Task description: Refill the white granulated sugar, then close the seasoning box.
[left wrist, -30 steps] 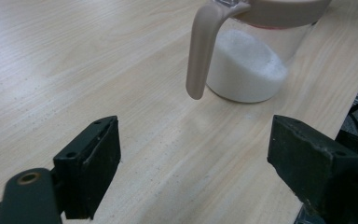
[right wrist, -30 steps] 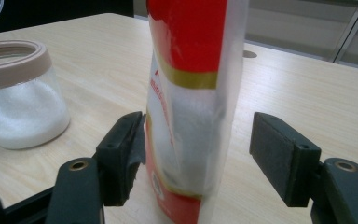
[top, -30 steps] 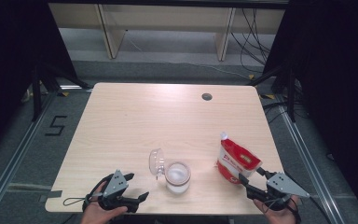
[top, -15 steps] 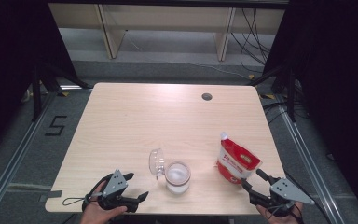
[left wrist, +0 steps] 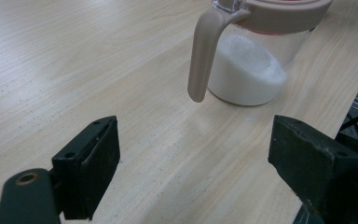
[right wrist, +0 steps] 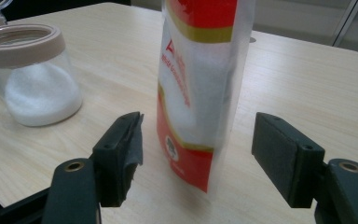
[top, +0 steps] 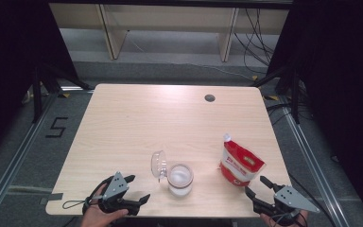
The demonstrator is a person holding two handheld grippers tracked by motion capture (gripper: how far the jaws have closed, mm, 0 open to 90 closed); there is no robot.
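Note:
A red and white pouch [top: 238, 163] stands upright on the table near its right front corner. Just behind it, at the table's edge, my right gripper [top: 256, 187] is open. In the right gripper view the pouch [right wrist: 196, 93] rises ahead of the right gripper [right wrist: 198, 144], in line with the gap between the jaws, and neither pad touches it. A clear jar [top: 179, 177] with a beige rim holds white powder, and its clear lid [top: 158, 164] is swung open to the left. My left gripper [top: 139, 188] is open and empty, left of the jar [left wrist: 251, 70].
The wooden table [top: 146, 118] has a small dark cable hole [top: 210, 98] at the back right. Beyond the far edge stands pale shelving [top: 170, 28] with cables on the floor. Dark curtains close both sides.
My right gripper has drawn back from the pouch toward the table's near edge. The pouch stays standing where it was. The left gripper and the jar have not moved.

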